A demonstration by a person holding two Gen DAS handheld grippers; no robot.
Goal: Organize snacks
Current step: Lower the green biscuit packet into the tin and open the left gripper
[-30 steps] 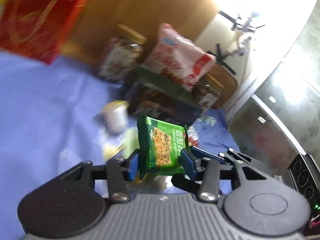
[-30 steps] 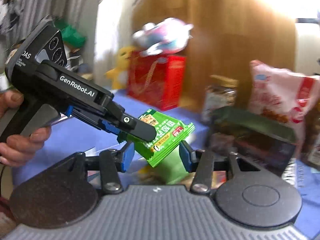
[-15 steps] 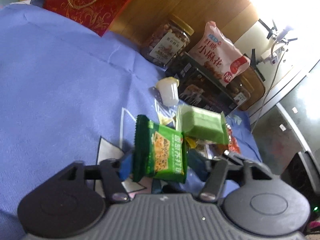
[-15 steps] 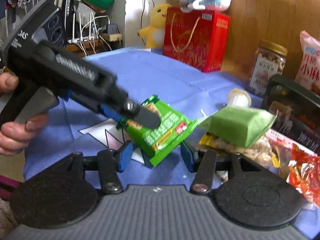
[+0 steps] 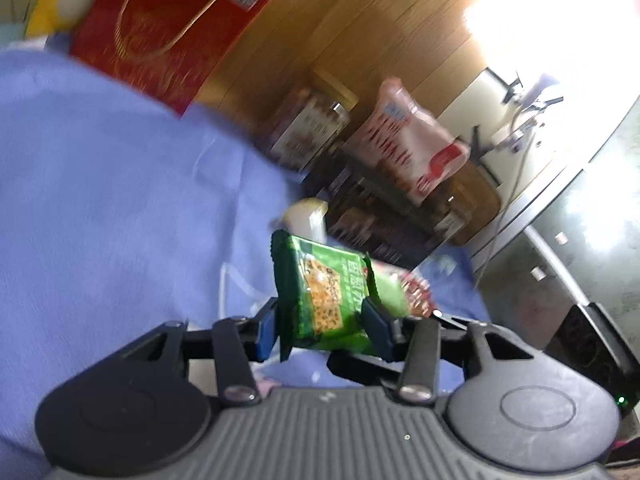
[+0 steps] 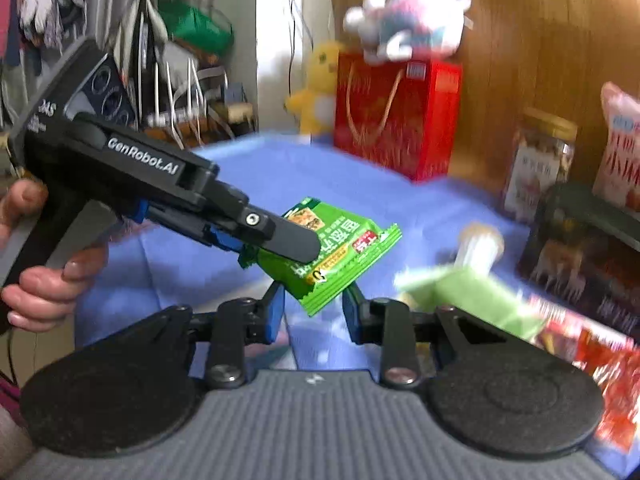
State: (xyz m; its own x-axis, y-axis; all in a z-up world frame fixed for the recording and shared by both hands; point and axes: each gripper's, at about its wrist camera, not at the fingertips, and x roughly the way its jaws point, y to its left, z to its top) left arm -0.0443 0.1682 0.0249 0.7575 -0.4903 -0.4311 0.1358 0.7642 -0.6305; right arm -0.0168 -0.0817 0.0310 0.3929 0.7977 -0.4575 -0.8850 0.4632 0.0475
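A green cracker packet (image 5: 320, 300) stands upright between the blue pads of my left gripper (image 5: 322, 330), whose jaws are closing and press on its two sides. In the right wrist view a hand (image 6: 44, 288) holds the left gripper (image 6: 296, 244) at the left, its black finger lying across the tilted packet (image 6: 340, 248). The packet's lower corner hangs between the pads of my right gripper (image 6: 314, 312). Those jaws are closing, and a small gap still shows on each side of the corner. Everything hangs above the blue cloth (image 5: 100, 200).
A light green box (image 6: 472, 300) and red wrappers (image 6: 600, 360) lie at the right, beside a cream cup (image 6: 480, 244). Behind stand a dark box (image 6: 584, 256), a nut jar (image 6: 540, 164), a pink bag (image 5: 408, 148) and a red gift bag (image 6: 396, 116).
The left jaws stood wider half a second ago and have drawn in on the packet. The right pads have come closer together. Both hands have shifted sideways a little over the cloth.
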